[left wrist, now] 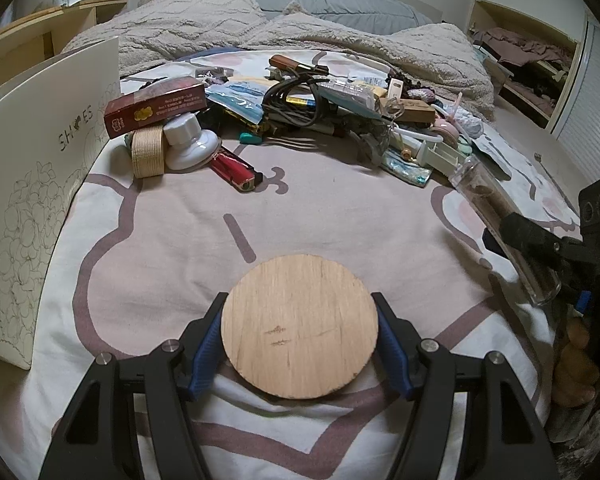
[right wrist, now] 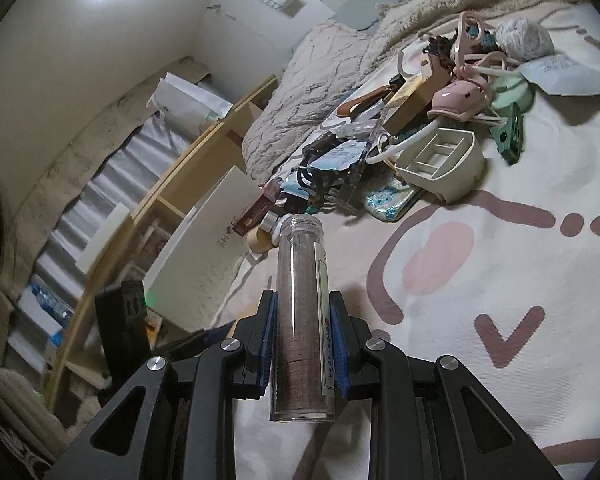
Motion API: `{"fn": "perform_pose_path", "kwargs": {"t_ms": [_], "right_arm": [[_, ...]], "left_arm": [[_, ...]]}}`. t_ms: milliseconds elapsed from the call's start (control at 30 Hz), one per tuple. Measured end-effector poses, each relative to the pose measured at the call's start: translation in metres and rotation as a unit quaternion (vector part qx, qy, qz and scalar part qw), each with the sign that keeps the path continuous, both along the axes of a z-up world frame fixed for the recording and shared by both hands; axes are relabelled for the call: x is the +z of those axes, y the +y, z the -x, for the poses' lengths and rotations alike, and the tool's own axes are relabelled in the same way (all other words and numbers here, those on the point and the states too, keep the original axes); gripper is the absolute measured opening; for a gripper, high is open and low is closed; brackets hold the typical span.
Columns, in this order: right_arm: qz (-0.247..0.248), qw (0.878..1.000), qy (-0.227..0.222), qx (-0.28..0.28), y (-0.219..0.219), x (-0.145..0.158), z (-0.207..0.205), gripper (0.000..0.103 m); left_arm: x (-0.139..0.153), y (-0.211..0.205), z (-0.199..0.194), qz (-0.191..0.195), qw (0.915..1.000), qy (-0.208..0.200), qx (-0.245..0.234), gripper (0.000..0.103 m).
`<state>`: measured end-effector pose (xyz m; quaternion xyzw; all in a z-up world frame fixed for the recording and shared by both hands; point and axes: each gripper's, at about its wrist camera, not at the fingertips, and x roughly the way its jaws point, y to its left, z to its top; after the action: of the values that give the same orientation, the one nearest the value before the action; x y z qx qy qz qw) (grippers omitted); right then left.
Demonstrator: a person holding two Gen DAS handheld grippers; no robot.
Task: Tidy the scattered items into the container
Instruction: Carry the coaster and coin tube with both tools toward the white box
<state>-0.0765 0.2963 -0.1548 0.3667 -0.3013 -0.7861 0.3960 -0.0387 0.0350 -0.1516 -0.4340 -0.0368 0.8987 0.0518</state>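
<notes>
A round wooden disc (left wrist: pixel 299 326), pale with faint scratches, is held flat above the near bedsheet. A clear tube (right wrist: pixel 303 312) with brown contents (a label strip runs down one side) is held at the right. The white box (left wrist: pixel 40 184) stands at the left, marked with flower outlines. The pile (left wrist: pixel 300 104) of scattered items lies far across the bed.
</notes>
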Motion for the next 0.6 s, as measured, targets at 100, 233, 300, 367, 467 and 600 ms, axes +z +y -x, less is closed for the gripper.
{"fn": "perform_pose_path", "kwargs": {"t_ms": [100, 233, 300, 367, 467, 600], "right_arm": [[0.005, 1.000, 0.007, 0.002, -0.003, 0.006, -0.002, 0.026], [-0.026, 0.999, 0.045, 0.004, -0.015, 0.021, -0.009, 0.026], [-0.038, 0.997, 0.069, 0.000, -0.020, 0.031, -0.014, 0.026], [-0.047, 0.995, 0.092, -0.002, -0.025, 0.040, -0.018, 0.026], [-0.065, 0.988, 0.140, -0.010, -0.033, 0.059, -0.028, 0.026], [-0.083, 0.978, 0.191, -0.016, -0.042, 0.080, -0.040, 0.026]], "left_arm": [[0.006, -0.003, -0.001, -0.003, 1.0000, 0.007, 0.004, 0.067], [0.017, -0.008, -0.002, -0.007, 0.9997, 0.021, 0.009, 0.067], [0.022, -0.010, -0.003, -0.008, 0.9995, 0.028, 0.012, 0.067], [0.028, -0.013, -0.005, -0.009, 0.9992, 0.036, 0.016, 0.067], [0.037, -0.020, -0.007, -0.015, 0.9986, 0.046, 0.022, 0.067], [0.050, -0.027, -0.011, -0.017, 0.9975, 0.062, 0.030, 0.067]]}}
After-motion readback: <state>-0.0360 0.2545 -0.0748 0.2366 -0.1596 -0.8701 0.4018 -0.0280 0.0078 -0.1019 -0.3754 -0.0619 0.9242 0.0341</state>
